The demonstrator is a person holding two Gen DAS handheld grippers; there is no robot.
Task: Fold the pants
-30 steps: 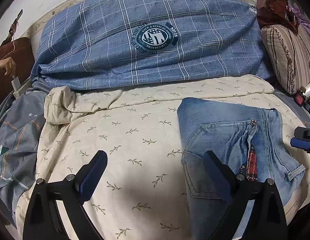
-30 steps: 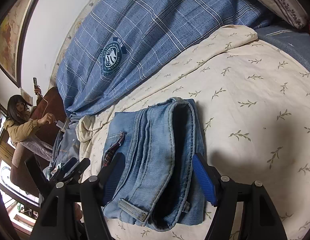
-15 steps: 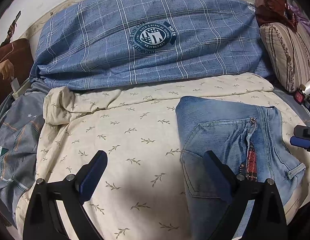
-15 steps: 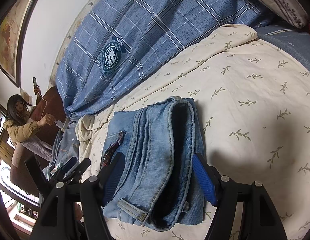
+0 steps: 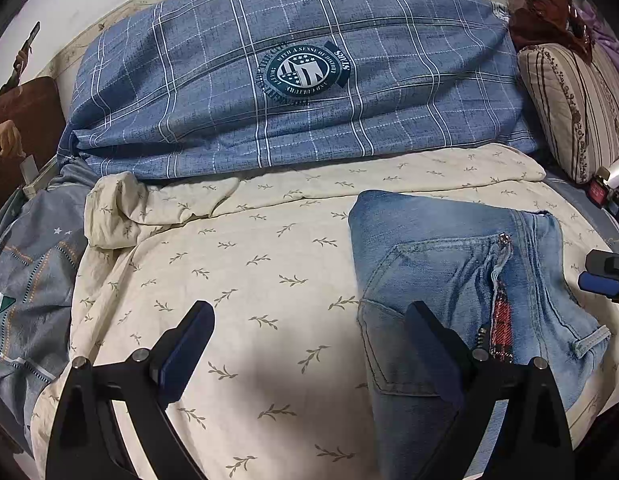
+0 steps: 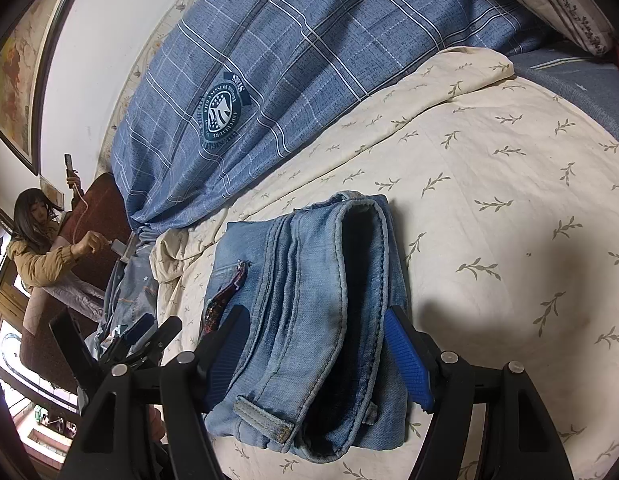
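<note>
Right wrist: jeans point(image 6: 309, 320) between hand-held gripper point(image 6: 317, 356) fingers.

Black gripper frames point(image 5: 305, 356), blue ribbed pads point(image 6: 407, 354), silver screws

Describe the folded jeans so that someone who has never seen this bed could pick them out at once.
Start at the big blue plaid duvet bunched along the head of the bed, then come forward onto the cream sheet with a leaf print. On its right half lie the folded jeans, a compact bundle. They are the only faded light-blue denim there, with a back pocket and a red plaid strip showing.
</note>
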